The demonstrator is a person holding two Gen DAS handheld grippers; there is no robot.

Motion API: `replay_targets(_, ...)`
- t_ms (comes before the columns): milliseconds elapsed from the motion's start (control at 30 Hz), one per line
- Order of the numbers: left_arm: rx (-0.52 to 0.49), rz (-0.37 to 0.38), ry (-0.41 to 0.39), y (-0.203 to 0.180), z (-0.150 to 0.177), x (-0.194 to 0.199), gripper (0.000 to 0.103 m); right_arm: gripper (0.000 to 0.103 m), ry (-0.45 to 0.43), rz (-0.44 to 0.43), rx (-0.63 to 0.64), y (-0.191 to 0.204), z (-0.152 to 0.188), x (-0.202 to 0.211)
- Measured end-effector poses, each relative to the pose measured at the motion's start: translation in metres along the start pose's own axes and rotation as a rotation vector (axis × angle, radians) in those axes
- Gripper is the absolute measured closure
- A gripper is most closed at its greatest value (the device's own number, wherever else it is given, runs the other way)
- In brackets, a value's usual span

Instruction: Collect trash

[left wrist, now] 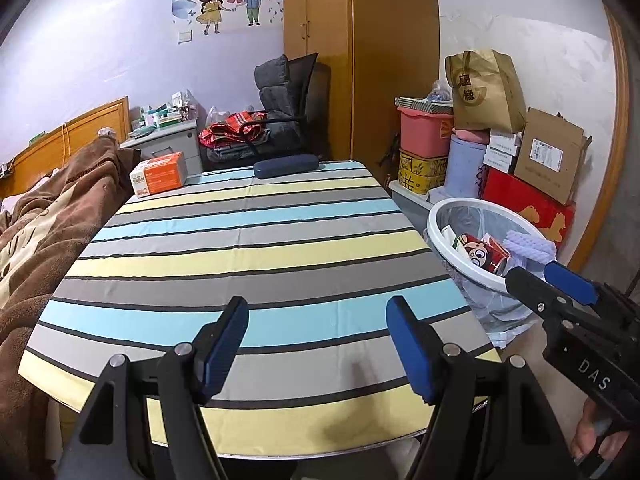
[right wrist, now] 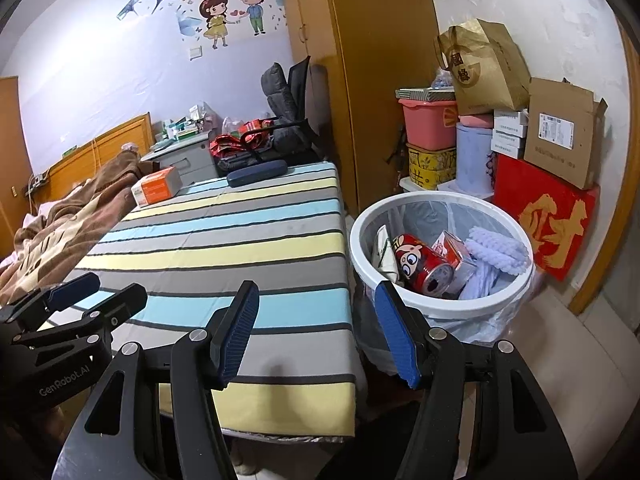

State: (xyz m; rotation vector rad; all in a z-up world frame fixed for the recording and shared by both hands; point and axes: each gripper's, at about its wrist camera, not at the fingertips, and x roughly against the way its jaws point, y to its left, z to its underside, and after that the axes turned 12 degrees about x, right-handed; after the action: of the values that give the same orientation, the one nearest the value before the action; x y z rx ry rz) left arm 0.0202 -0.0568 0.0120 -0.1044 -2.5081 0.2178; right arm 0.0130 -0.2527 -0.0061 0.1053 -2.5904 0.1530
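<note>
Left wrist view: left hand-held gripper (left wrist: 316, 344) spread wide, nothing held, above striped worktop (left wrist: 248, 248). White bin (left wrist: 436, 220) just beside worktop's right edge, holding red can (left wrist: 478, 254).

Right wrist view: right hand-held gripper (right wrist: 316, 330) spread wide, nothing held, near bin (right wrist: 440, 308); can (right wrist: 420, 264), red carton (right wrist: 456, 254), white cloth (right wrist: 496, 250) inside.

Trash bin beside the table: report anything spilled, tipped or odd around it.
Nothing stands out. The white bin stands upright on the floor, its liner in place, with the red can, a small carton and a lilac knitted cloth all inside. No spill shows around it.
</note>
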Motion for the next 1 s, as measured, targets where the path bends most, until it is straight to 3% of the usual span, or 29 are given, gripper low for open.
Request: replay_targets(1000,0.006,0.000,-0.004,0.0049,-0.0019,0.0087,0.030,0.041,-0.010,-0.006,0.001,0.0063,-0.0003,0.0057)
